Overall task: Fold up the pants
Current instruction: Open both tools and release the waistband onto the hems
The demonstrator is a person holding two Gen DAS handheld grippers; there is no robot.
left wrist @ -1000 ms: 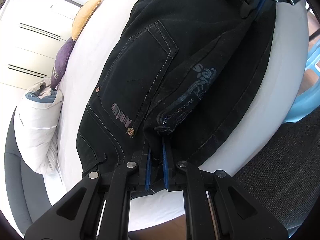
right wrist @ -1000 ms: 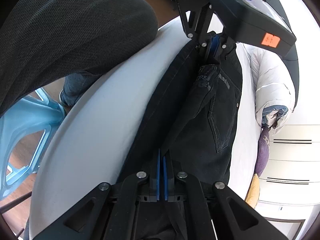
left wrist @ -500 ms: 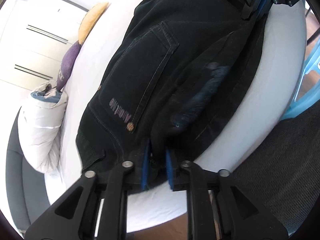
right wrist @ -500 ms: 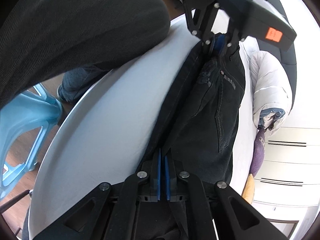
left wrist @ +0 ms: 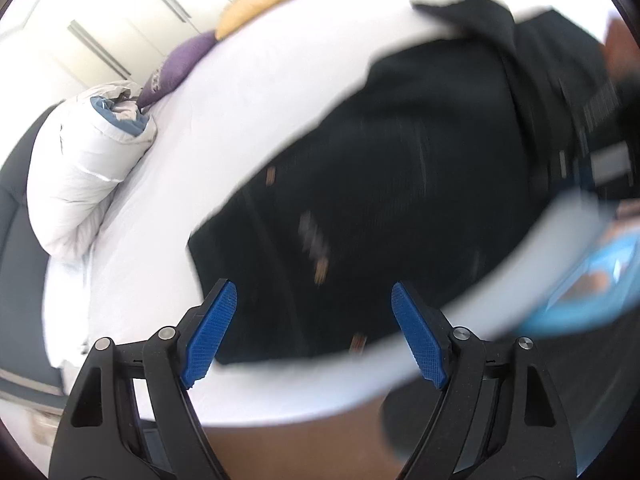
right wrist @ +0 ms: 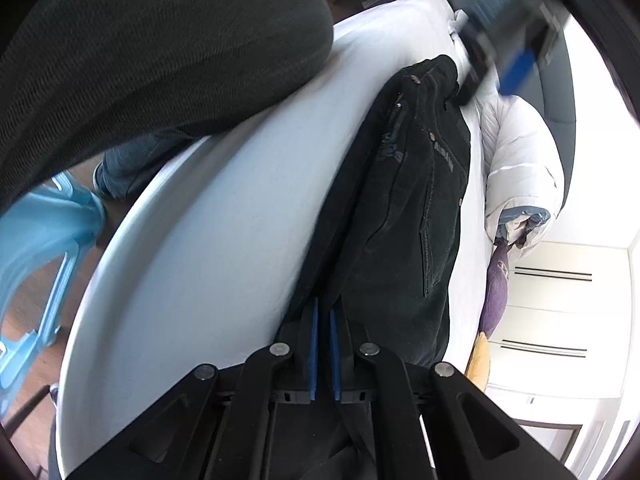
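Black jeans (left wrist: 400,184) lie folded lengthwise on a white bed (left wrist: 248,92). The left wrist view is motion-blurred. My left gripper (left wrist: 312,332) is open and empty, its blue pads just above the waist end of the jeans. In the right wrist view the jeans (right wrist: 404,200) stretch away along the bed (right wrist: 224,240). My right gripper (right wrist: 323,344) is shut on the near end of the jeans. The left gripper (right wrist: 508,52) appears blurred above the far end.
A white puffy jacket (left wrist: 84,176), a purple cushion (left wrist: 180,64) and a yellow cushion (left wrist: 256,4) lie at the bed's far side. A blue plastic stool (right wrist: 36,264) stands on the floor beside the bed. The person's dark-clad leg (right wrist: 140,52) is close by.
My left gripper has let go of the waist end, opened wide and pulled back from the jeans. My right gripper keeps its hold.
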